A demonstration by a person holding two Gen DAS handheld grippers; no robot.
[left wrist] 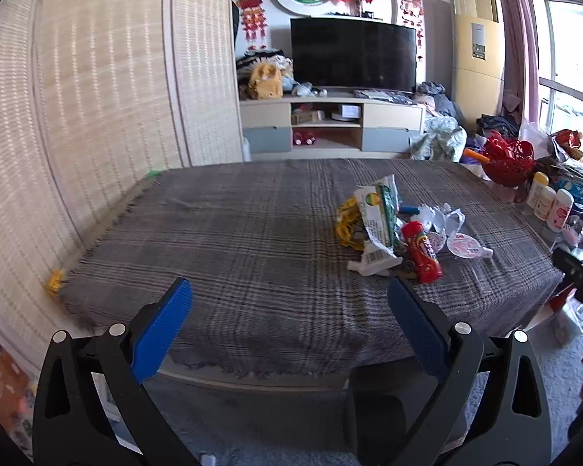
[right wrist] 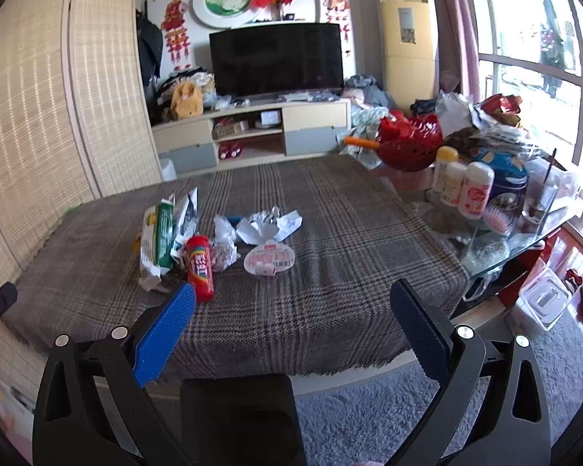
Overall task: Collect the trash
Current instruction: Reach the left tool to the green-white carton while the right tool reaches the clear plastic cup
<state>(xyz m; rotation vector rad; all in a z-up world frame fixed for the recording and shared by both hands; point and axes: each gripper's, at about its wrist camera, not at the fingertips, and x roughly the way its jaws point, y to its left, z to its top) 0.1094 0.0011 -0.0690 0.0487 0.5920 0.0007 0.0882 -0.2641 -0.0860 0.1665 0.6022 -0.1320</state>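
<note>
Both grippers, left (left wrist: 289, 291) and right (right wrist: 292, 293), hover with fingers wide, empty. Trash pile (right wrist: 217, 240) lies mid-counter (right wrist: 349, 233), around the red tube (right wrist: 200, 273). Risk: the tube may roll, and light wrappers may slip from a loose pinch.

The left gripper (left wrist: 289, 291) hangs above the near edge of the plaid-covered table (left wrist: 221, 240), its 2 blue pads (left wrist: 163, 330) spread wide with nothing between them. Ahead to the right lies a trash pile: a red candy tube (left wrist: 423, 251), a green-and-white wrapper (left wrist: 379, 217), crumpled white paper (left wrist: 445, 217) and what looks like a yellow bag (left wrist: 346, 227).
</note>
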